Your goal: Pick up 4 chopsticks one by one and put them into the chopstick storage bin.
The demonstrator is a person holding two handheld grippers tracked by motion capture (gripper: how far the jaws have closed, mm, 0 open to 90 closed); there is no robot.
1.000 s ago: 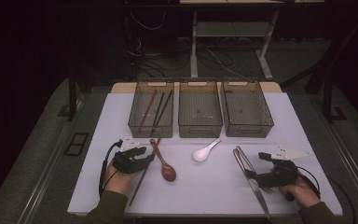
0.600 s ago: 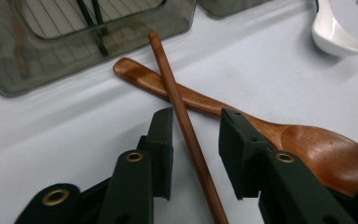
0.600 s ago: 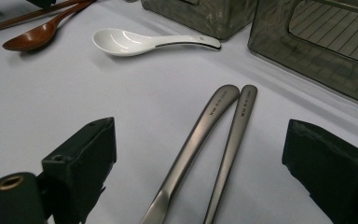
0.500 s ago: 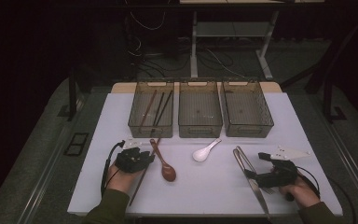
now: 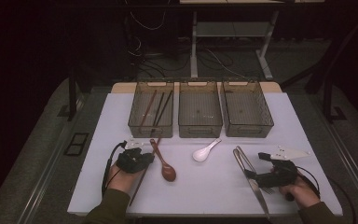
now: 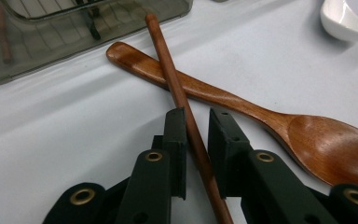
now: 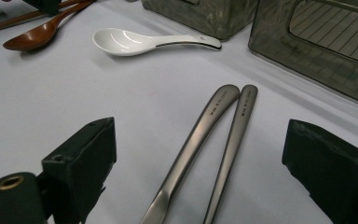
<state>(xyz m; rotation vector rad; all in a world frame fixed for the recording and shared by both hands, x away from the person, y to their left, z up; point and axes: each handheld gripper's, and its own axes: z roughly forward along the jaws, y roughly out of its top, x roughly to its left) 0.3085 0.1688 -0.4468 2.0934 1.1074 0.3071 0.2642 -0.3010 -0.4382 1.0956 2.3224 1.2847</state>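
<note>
A brown chopstick (image 6: 168, 70) lies across the handle of a wooden spoon (image 6: 242, 107) on the white table. My left gripper (image 6: 196, 116) straddles the chopstick. Its jaws have just been closing and stand narrow, with a thin gap left beside the stick. In the high view the left gripper (image 5: 144, 161) sits over the chopstick (image 5: 139, 186), just left of the wooden spoon (image 5: 165, 168). My right gripper (image 7: 200, 136) is wide open above two metal cutlery handles (image 7: 205, 121), which lie side by side. In the high view it (image 5: 256, 175) rests at the cutlery (image 5: 243, 161).
Three clear bins stand in a row at the back: the left bin (image 5: 135, 123) holds several chopsticks, and the middle (image 5: 200, 126) and right (image 5: 249, 126) bins look bare. A white ceramic spoon (image 5: 205, 151) lies mid-table. The table's front edge is close to both hands.
The left gripper's jaws have narrowed around the chopstick and the hand has shifted slightly. The right hand and its gripper have stayed still.
</note>
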